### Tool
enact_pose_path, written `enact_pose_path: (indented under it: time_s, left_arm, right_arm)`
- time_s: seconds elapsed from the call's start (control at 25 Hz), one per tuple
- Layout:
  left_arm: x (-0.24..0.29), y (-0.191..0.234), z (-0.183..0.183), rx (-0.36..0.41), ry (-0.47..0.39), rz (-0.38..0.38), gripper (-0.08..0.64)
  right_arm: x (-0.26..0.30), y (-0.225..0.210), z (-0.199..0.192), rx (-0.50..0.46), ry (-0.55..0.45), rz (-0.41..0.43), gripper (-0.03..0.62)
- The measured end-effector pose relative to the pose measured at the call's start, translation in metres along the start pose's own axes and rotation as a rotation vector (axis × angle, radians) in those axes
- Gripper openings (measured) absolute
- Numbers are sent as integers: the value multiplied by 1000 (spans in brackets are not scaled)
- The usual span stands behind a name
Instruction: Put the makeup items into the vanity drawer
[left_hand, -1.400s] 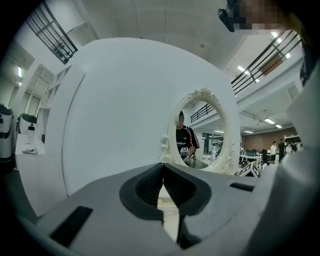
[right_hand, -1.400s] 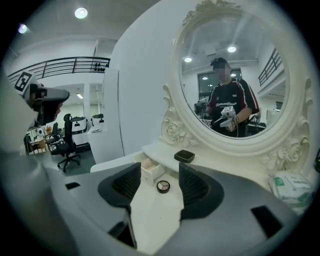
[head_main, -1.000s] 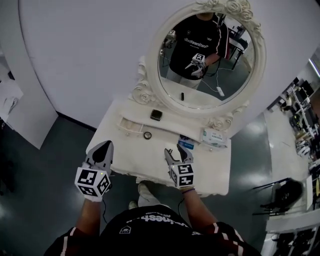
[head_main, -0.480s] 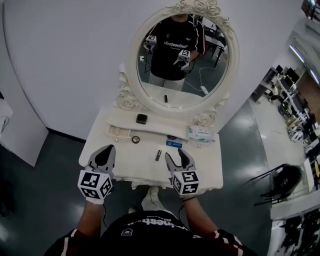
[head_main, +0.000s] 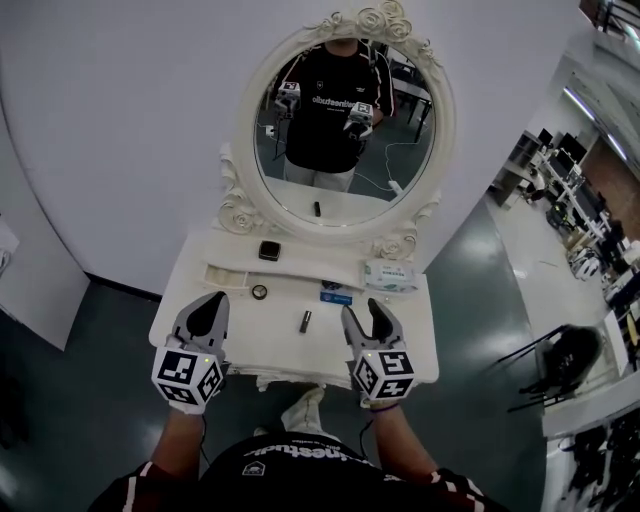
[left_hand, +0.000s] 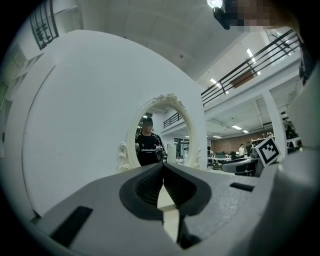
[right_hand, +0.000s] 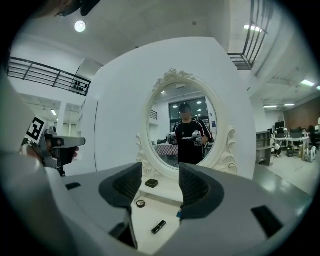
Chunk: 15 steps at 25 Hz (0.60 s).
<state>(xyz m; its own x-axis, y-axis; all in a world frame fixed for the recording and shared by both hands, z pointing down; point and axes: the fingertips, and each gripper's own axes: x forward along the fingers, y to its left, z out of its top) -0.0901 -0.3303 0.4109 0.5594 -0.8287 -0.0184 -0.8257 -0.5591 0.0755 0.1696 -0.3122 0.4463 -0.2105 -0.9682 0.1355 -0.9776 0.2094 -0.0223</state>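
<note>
**A:** How does the left gripper (head_main: 213, 300) stand?

**B:** Its grey jaws are pressed together. The ribbed pads meet at the tips in the left gripper view (left_hand: 162, 167), with nothing pinched between them. It hangs over the front left edge of the white vanity table (head_main: 270, 338).

**A:** And the right gripper (head_main: 365, 308)?

**B:** Its jaws are spread wide, though they are closing a little. Nothing lies between them (right_hand: 160, 182), and only the tabletop shows through the gap. It is held over the table's front right part.

**A:** Where are the makeup items?

**B:** All of them are out on the table.
- A slim black lipstick tube (head_main: 306, 320) lies near the middle, just left of the right gripper and apart from it.
- A small blue box (head_main: 335, 296) sits behind the tube.
- A small round dark-rimmed tin (head_main: 259, 291) is further left.
- A square black compact (head_main: 268, 250) rests on the raised ledge under the oval white-framed mirror (head_main: 340, 120).
- A pale tissue packet (head_main: 389, 276) lies at the back right.

**A:** And the drawer?

**B:** A long shallow white compartment (head_main: 228, 275) shows at the ledge's left. Whether that is the drawer, I cannot tell.
</note>
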Motion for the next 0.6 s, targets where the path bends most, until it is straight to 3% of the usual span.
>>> enact_pose_path:
  time_s: [0.6]
  left_arm:
    - [13, -5, 14, 25, -35, 8, 5]
  right_arm:
    - [-15, -20, 29, 24, -62, -50, 152]
